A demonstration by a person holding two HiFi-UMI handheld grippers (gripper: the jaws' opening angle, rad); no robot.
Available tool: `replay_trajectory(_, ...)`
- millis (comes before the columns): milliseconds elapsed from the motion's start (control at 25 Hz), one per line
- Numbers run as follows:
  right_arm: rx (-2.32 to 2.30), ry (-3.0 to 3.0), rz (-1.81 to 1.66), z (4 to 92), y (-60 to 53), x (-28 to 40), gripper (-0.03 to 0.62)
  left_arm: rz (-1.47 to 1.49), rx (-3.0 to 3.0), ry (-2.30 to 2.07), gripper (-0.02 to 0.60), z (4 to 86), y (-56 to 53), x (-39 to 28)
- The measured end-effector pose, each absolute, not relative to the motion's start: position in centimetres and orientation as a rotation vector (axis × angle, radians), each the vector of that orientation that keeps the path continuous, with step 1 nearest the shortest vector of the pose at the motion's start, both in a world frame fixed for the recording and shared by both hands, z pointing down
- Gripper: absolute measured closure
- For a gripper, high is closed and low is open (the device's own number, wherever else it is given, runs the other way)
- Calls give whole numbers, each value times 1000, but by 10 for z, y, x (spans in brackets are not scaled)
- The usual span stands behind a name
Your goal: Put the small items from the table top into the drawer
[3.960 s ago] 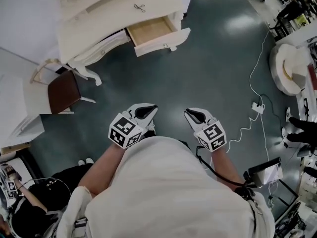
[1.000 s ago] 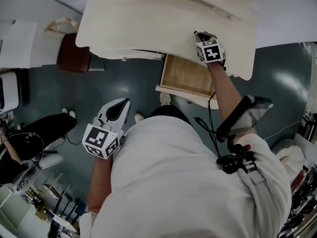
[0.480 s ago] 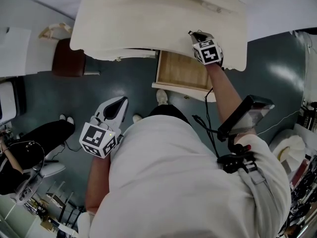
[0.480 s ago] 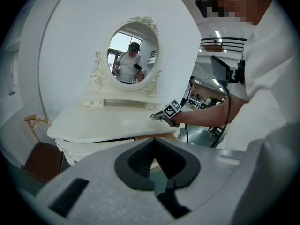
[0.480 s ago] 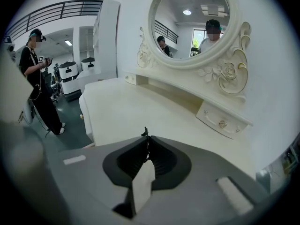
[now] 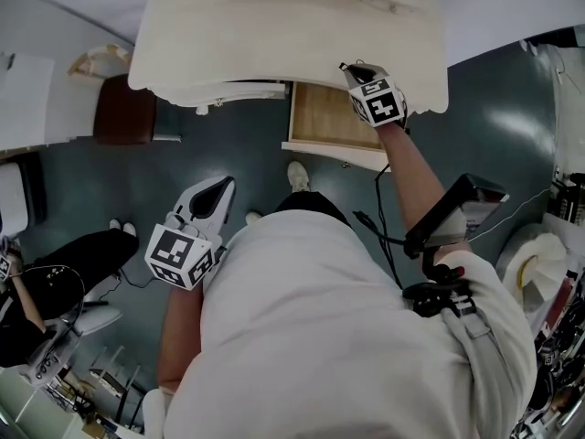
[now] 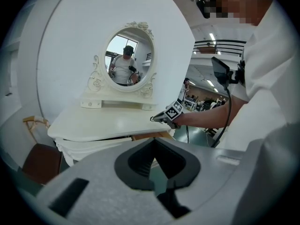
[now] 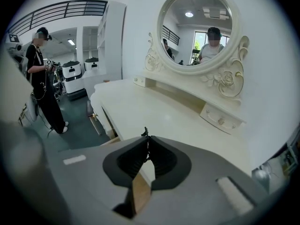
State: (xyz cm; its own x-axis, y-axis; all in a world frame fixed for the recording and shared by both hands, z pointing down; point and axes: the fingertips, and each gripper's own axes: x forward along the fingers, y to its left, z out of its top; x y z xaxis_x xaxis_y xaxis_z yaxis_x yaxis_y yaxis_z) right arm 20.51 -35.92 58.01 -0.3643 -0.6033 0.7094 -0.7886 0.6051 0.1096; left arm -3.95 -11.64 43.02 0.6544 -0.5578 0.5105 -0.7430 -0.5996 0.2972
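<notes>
Pinching that tiny dark thing (image 8: 146, 133) at the tips of your right gripper's (image 6: 351, 67) just-closed fingers (image 8: 161, 161), you could drop it before the drawer (image 6: 331, 117).

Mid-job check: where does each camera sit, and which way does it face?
Head view: on the head, steeply down on dressing table, open drawer, torso, left gripper, right gripper.
Left gripper view: short of the table, facing the mirror; shows shut jaws, right forearm.
Right gripper view: over the table edge, facing the mirror; jaws, just closing, pinch a small dark item.
Shared by both gripper views: table, mirror.
</notes>
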Motion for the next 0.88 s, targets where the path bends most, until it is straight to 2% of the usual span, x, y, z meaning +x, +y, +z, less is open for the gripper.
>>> replay_trajectory(480, 1027, -2086, 357, 601, -271, 159, 574, 472, 2389, -991, 581, 437, -59, -81)
replay_trajectory(880, 939, -2052, 378, 639, -253, 150, 574, 473, 2347, -1012, 581, 445, -42, -92)
